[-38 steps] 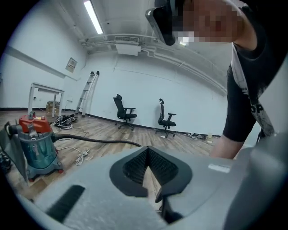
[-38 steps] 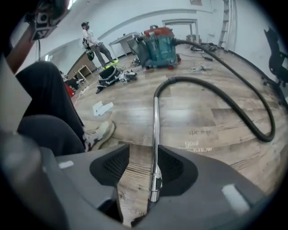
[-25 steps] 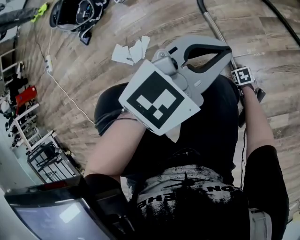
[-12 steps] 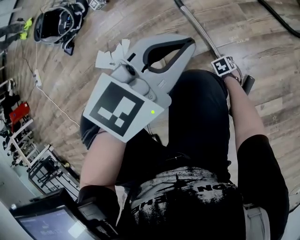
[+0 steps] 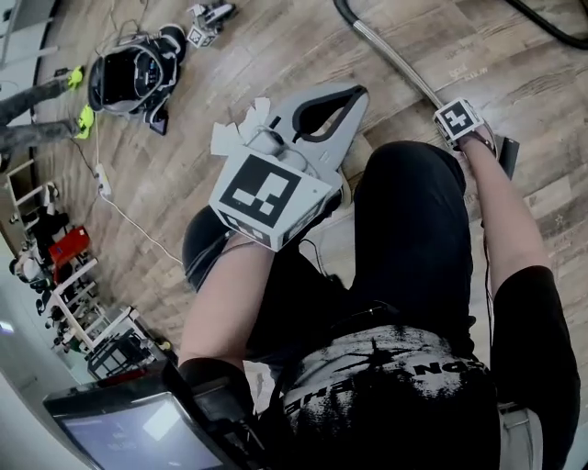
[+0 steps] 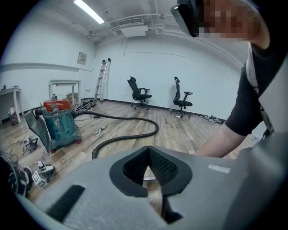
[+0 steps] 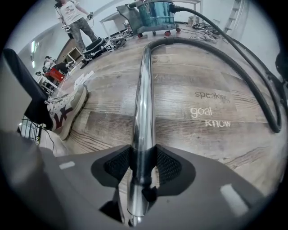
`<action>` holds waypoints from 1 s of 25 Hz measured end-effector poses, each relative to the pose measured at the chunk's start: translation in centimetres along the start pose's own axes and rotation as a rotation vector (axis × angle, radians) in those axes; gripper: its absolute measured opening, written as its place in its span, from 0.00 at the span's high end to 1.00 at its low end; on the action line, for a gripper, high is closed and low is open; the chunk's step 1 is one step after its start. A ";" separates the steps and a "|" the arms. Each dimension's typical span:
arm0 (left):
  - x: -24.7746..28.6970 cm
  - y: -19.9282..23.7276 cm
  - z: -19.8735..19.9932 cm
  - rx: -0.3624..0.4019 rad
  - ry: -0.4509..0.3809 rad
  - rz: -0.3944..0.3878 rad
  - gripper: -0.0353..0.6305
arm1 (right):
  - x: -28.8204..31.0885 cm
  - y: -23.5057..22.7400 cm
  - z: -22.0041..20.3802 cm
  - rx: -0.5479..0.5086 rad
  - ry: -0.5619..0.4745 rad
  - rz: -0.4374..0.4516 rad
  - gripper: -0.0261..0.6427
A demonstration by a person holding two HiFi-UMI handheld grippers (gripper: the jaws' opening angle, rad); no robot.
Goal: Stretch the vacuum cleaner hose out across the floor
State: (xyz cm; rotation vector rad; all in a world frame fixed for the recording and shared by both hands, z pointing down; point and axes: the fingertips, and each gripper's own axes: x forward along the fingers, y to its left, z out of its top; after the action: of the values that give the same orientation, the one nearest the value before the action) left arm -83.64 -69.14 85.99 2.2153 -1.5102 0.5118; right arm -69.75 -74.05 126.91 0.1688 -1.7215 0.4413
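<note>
- Slippage is the main risk. The right hand-held gripper (image 7: pixel 143 168) points steeply down at the floor (image 7: pixel 189 148) and has just been closing its jaws with the chrome tube (image 7: pixel 144 90) between them. The pads now touch both sides of the smooth metal, which could slide or roll through a light grip once the pull begins.
- The hose (image 7: pixel 234 49) lies on the floor in a long curve from the vacuum (image 7: pixel 155 13) to the tube's far end. A hard tug before that bend opens could, in my judgement, drag or tip the vacuum instead of straightening the hose.
- A shoe (image 7: pixel 67 110) stands near the tube on its left, and a sideways swing could strike it.
- The left hand-held gripper (image 6: pixel 148 173) is closed on nothing and held up off the floor, so only one grip holds the tube.
- Only the right gripper view shows the pads on the tube. It also shows words (image 7: pixel 209 114) printed on the boards and a bystander (image 7: pixel 74 15) beyond the vacuum.
- Only the left gripper view shows the hose's loop from the side, along with two chairs (image 6: pixel 139 92) and a ladder (image 6: pixel 102 78) by the far wall.
- Only the head view shows both arms at once, with the right marker cube (image 5: pixel 457 119) beside the tube and paper scraps (image 5: pixel 241 124) by the left gripper. The right jaws are hidden in that view.
</note>
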 end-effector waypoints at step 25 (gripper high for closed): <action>29.3 1.5 -14.8 -1.515 -0.341 -0.343 0.48 | -16.2 -1.7 -1.8 -0.193 0.062 -0.107 0.69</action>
State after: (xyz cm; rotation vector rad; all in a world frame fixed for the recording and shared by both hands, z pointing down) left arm -75.94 -84.87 113.74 1.2110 -0.9462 -0.9000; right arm -64.21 -76.98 111.76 0.1057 -1.6749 0.1983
